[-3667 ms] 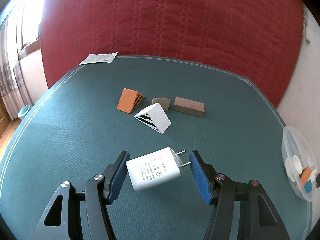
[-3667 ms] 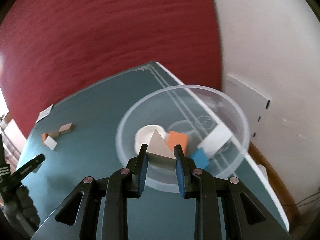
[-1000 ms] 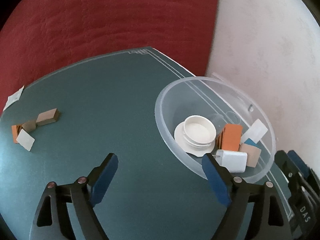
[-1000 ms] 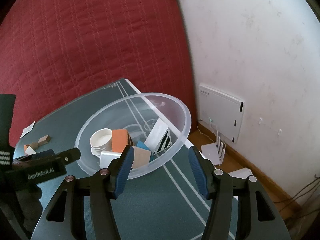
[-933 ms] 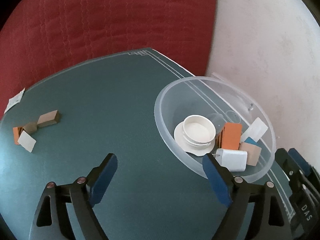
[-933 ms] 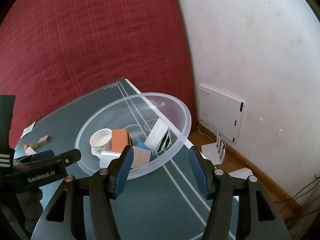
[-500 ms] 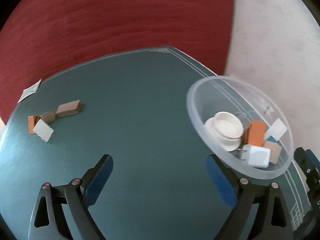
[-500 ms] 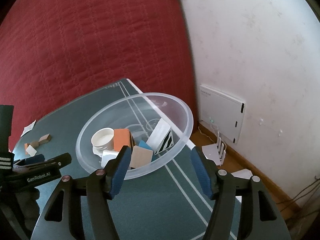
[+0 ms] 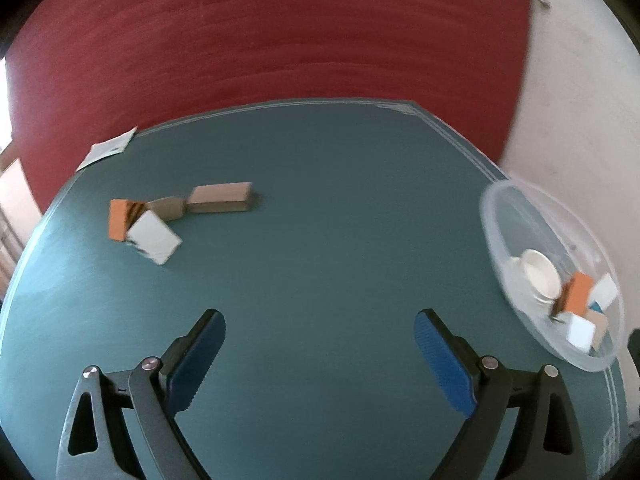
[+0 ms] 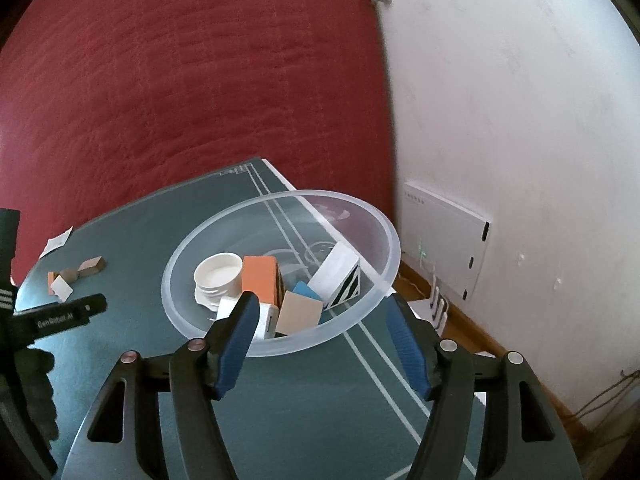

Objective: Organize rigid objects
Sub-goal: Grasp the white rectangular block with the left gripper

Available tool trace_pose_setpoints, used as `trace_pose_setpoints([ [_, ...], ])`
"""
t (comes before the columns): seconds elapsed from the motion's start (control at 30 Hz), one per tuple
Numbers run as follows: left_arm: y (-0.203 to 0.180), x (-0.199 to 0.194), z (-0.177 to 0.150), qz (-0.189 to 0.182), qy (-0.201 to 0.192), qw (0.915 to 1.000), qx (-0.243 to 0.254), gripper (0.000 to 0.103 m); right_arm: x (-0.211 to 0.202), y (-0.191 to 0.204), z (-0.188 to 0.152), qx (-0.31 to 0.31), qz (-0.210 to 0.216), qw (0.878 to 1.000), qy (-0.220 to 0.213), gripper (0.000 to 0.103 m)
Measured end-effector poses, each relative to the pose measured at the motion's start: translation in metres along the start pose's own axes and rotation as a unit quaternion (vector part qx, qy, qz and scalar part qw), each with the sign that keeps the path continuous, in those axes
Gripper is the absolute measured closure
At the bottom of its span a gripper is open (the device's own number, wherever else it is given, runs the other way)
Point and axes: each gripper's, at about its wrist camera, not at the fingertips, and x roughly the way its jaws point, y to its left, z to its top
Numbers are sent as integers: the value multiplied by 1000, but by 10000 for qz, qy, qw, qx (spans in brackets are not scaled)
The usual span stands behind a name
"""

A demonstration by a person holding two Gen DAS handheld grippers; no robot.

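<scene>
**Sorting in progress: bowl part-filled, four pieces left on the mat**

Green matting with pale border lines is covering the table [image 9: 340,208], which is standing against a red quilted backdrop [image 9: 280,40]; a white wall [image 10: 520,100] is closing the scene on the right, with a white router [image 10: 444,240] sitting low against it. At the table's right edge the clear plastic bowl [image 10: 394,248] is already holding the sorted items: a white cup on its saucer [image 10: 219,270], an orange block [image 10: 260,278], a blue piece [image 10: 306,292], a tan block [image 10: 300,314], a striped white wedge [image 10: 340,276] and the white charger [image 10: 266,320]. At the far left, four pieces are still waiting in a tight cluster: an orange wedge [image 9: 119,218], a white wedge [image 9: 154,236], a small brown block [image 9: 170,208] and a long brown block [image 9: 222,198]. A paper slip [image 9: 108,150] is lying at the far left corner. I am holding my left gripper [image 9: 320,354] over bare mat, its jaws having just been opening wide with nothing between them, and I judge it is heading for the cluster. My right gripper [image 10: 322,340] is hovering just near the bowl's rim, jaws likewise having just been parting, and empty.
</scene>
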Motion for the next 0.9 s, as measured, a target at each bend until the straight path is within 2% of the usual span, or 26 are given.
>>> trace_pose_setpoints([
  [0.37,62,14,4,593,272,9953,-712,5,-4,14,-4,-131,110,9998,32,36],
  [0.6,105,25,18,1082,285,9861,-1232,5,-9,24,-8,-231,216,9995,7,36],
  [0.9,134,44,36,1547,304,9743,-1609,5,-14,29,-13,-318,337,9989,-22,36],
])
